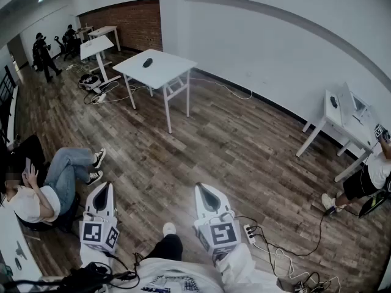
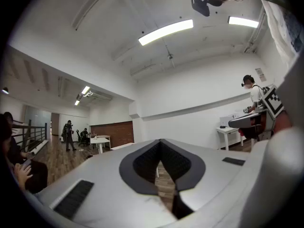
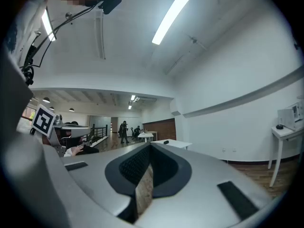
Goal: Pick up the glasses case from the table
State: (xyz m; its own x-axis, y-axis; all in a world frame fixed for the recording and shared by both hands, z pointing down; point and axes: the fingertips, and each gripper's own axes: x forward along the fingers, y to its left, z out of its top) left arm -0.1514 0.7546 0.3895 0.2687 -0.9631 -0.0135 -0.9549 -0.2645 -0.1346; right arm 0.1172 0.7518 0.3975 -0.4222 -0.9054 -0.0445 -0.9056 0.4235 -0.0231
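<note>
- The left gripper (image 1: 102,191) is low, just in front of the person's body. Its two jaws are pressed together at the tips, and there is nothing between them.
- The right gripper (image 1: 208,194) is beside it, a little apart. Its jaws meet at the tips too, and they hold nothing. Only the wood floor (image 1: 244,151) shows through the small gap lower down.
- Both grippers point flat ahead across the room, side by side, not down at anything.
- The person's shoe (image 1: 169,229) shows between the two grippers, so the person is standing on the floor.
- The white table (image 1: 171,69) is far off across the room, well apart from both grippers.
- A small dark thing (image 1: 148,62) lies on the table top. It is tiny and far away, so I think it is the glasses case, but I cannot be sure.
- I think the task is only at its start. Nothing has been picked up yet, and no gripper is near the table.
- The next move calls for walking over to the table first.
- Then one gripper needs to open its jaws wide, come down over the dark thing, and close on it gently so it does not slip away.
</note>
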